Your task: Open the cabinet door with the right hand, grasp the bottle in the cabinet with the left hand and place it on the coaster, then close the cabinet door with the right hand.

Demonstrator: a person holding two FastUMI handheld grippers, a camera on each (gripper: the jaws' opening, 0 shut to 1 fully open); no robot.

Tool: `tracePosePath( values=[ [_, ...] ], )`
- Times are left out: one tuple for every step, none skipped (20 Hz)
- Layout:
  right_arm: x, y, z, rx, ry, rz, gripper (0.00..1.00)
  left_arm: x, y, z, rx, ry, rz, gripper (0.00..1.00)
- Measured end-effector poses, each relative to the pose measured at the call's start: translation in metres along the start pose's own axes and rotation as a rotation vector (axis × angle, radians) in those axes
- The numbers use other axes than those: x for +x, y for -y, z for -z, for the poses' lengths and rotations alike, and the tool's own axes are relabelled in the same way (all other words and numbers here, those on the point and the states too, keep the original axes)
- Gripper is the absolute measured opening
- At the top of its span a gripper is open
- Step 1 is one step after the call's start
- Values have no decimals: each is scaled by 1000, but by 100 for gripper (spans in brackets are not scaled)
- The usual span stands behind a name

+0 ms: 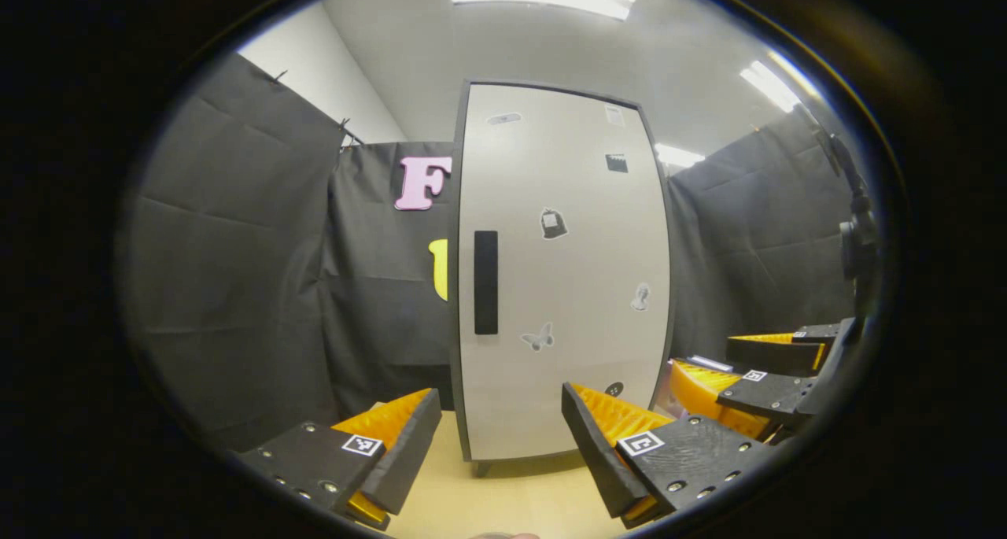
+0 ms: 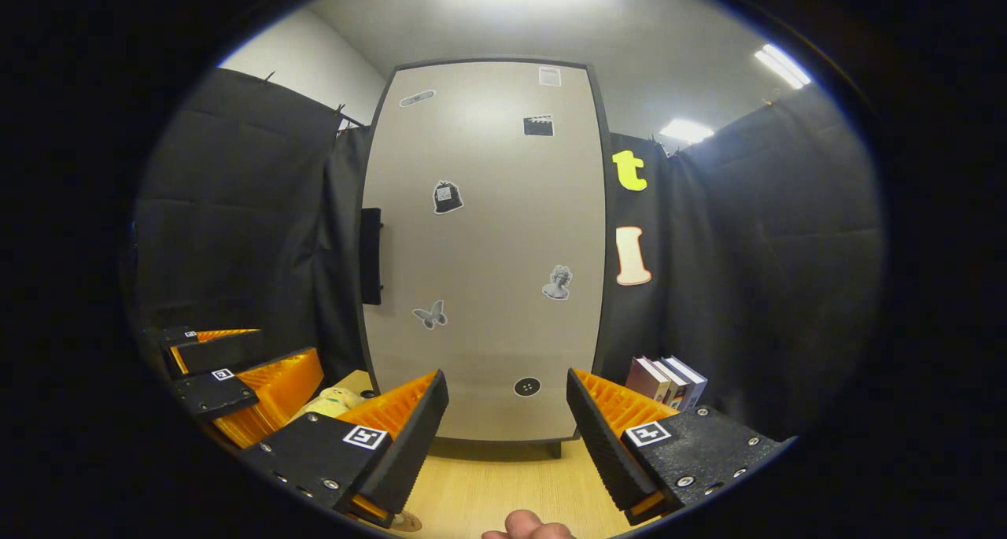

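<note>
In the left gripper view, the cabinet door (image 1: 562,271) stands shut and upright on the wooden tabletop (image 1: 503,500), so the bottle behind it is hidden. The dark handle (image 1: 485,282) runs vertically along the door's left edge, with a strip of black cloth wall just left of it. The left gripper (image 1: 499,433) has its fingers spread wide with nothing between them, short of the door's foot, bare tabletop lying in the gap. At the right rim the right gripper (image 1: 735,374) shows partly cut off, also spread. In the right gripper view, the same door (image 2: 484,248) fills the middle, its handle (image 2: 371,256) seen almost edge-on at the left side. The right gripper (image 2: 507,425) hangs apart from the door, fingers wide and empty. A few books (image 2: 667,380) stand beside the cabinet's right foot. The left gripper (image 2: 236,370) shows at the left rim, and a pale soft object (image 2: 330,402) beside it is too hidden to name. A fingertip (image 2: 527,526) pokes in at the bottom edge, and a small round edge by the left finger may be the coaster (image 2: 406,522), though I cannot tell.
</note>
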State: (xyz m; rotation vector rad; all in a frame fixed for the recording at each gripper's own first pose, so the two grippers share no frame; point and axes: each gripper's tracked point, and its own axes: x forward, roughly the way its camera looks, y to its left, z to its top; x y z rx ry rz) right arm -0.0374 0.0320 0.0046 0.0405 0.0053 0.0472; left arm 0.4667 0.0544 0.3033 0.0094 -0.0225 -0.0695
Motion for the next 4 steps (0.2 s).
tracePosePath(
  values=[
    [0, 0, 1, 2, -1, 2, 94, 0, 0, 0, -1, 1, 0, 92],
    [0, 2, 1, 5, -2, 3, 94, 0, 0, 0, -1, -1, -1, 92],
    [-1, 1, 1, 8, -3, 2, 94, 0, 0, 0, 3, -2, -2, 93],
    [-1, 1, 1, 9, -3, 2, 94, 1, 1, 0, 6, -3, -2, 93]
  ],
)
